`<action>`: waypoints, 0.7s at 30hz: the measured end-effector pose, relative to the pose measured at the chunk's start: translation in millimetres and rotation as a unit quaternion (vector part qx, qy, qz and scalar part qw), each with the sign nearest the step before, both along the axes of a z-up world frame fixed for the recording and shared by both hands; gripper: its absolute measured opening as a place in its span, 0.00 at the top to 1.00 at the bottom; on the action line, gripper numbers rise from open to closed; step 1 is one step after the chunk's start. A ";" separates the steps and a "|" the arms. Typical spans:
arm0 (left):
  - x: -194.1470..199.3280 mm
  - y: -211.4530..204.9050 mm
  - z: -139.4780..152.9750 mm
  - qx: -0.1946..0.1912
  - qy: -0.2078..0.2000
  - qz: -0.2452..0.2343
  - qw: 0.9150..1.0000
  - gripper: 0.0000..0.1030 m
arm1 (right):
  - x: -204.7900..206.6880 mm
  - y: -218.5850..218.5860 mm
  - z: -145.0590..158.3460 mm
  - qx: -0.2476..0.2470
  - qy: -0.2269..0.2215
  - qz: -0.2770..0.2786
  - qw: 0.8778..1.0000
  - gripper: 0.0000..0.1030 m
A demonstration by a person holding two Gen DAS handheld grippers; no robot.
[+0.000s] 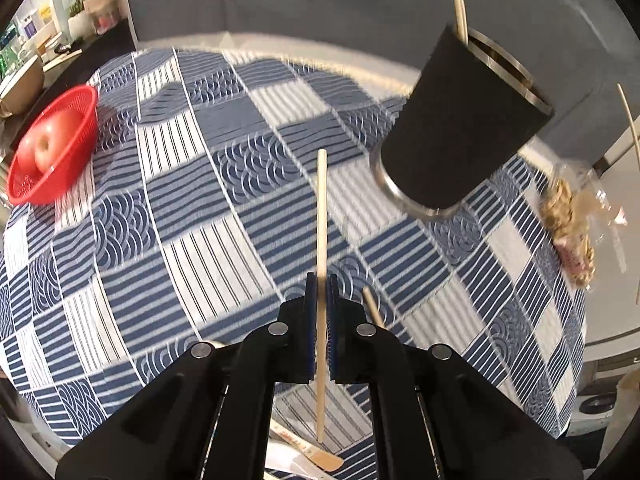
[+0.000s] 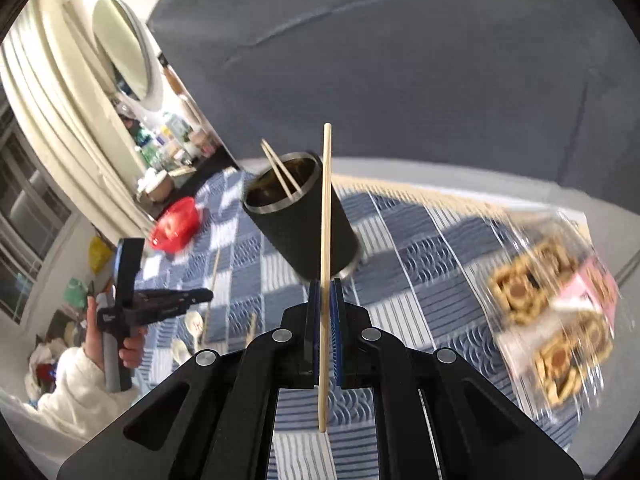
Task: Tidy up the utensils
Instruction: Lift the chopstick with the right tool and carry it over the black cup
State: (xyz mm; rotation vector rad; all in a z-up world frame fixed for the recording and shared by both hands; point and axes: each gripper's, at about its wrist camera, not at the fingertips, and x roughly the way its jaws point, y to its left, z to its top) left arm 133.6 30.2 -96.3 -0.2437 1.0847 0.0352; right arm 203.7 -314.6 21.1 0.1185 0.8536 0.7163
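My left gripper [image 1: 321,284] is shut on a wooden chopstick [image 1: 321,216] that stands up between its pads, above the blue checked tablecloth. A black utensil cup [image 1: 460,120] with a steel rim stands to the upper right, with a chopstick [image 1: 461,16] in it. My right gripper [image 2: 325,286] is shut on another chopstick [image 2: 326,200], held just in front of the cup [image 2: 304,220], which holds two chopsticks [image 2: 280,176]. The left gripper [image 2: 160,302] shows at the left of the right wrist view. More utensils lie on the cloth [image 2: 196,328].
A red basket [image 1: 56,148] with an apple stands at the table's left. A clear pack of biscuits [image 2: 552,320] lies on the right. A grey sofa is behind the table. A wooden spoon [image 1: 324,458] lies near the front edge.
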 end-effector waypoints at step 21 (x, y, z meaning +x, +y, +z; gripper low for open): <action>44.7 7.8 141.0 -0.045 -0.210 -0.014 0.977 0.95 | 84.2 42.0 47.2 0.162 -0.059 0.047 0.984 0.95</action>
